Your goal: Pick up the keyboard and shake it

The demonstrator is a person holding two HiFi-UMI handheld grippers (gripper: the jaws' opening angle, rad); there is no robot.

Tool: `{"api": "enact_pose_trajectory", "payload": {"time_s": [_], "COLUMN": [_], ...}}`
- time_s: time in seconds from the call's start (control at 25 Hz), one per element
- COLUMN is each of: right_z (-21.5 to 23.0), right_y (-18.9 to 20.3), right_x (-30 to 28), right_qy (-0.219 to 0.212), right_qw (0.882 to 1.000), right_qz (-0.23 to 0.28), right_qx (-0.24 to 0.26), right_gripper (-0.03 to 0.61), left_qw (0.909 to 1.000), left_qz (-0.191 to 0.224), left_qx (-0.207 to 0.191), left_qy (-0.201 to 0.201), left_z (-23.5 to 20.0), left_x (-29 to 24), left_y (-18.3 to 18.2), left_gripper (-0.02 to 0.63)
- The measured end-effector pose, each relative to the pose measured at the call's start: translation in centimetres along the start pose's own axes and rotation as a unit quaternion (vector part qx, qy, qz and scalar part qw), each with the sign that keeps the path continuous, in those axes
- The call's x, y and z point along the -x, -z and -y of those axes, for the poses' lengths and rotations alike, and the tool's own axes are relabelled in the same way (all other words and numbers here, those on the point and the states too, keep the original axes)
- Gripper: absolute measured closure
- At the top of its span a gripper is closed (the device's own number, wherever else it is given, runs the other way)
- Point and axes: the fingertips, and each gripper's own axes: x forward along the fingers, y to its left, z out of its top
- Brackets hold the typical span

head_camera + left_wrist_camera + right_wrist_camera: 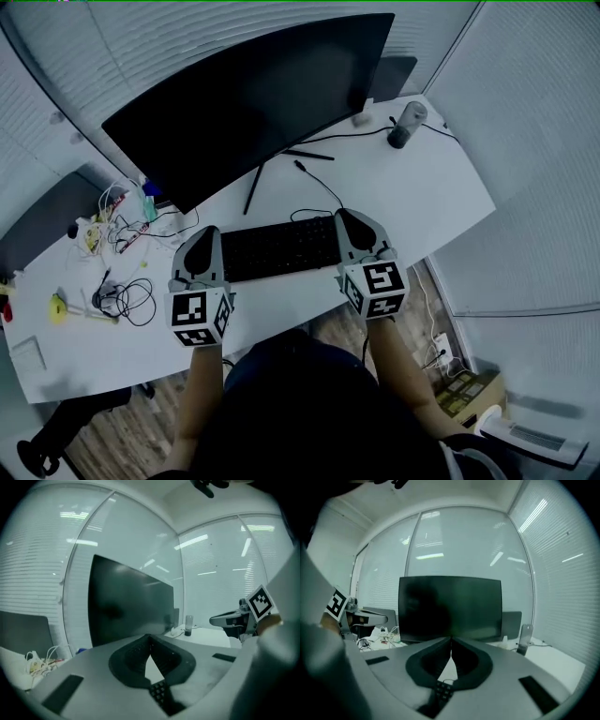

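Keyboard (pixel 281 247) held at both ends over the worktop (pixel 422 202), at 6 o'clock from the monitor (pixel 253 103).
Only the head view shows its full length: the left gripper (pixel 204 246) grasps the 9 o'clock end and the right gripper (pixel 356 230) grasps the 3 o'clock end. Each gripper view shows just a few keys pinched low between jaws whose tips meet. A dark cylinder (pixel 407 124) stands at 2 o'clock and loose cables (pixel 127 300) lie at 9.

Nothing legible is showing.
Coded black-and-white square markers (pixel 190 309) are sitting on the cubes (pixel 375 289) of the left gripper (pixel 201 234) and right gripper (pixel 354 220); the key legends on the keyboard (pixel 281 248) are appearing too small to read.
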Motion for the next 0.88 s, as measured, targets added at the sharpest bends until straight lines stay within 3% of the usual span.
{"api": "enact_pose_trajectory", "payload": {"time_s": [0.32,0.56,0.88], "right_z": [-1.1,-2.2,-2.7], "right_y": [-9.6,-11.7,-11.7], "right_x": [4.0,5.4,5.9], "right_qy": [0.003,-0.001,-0.004], "right_qw": [0.992,0.988,0.988], "right_qz": [0.122,0.146,0.148], "right_qx": [0.020,0.046,0.052], "right_gripper": [0.549,0.550,0.552], "left_qw": [0.9940,0.9921,0.9913], "left_qz": [0.102,0.120,0.124], "left_qx": [-0.038,-0.037,-0.043], "left_qy": [-0.012,-0.010,-0.010], "left_z": [1.8,2.4,2.8], "left_x": [3.4,4.6,5.1], "left_y": [-10.3,-12.0,-12.4], "left_gripper": [0.592,0.592,0.592]}}
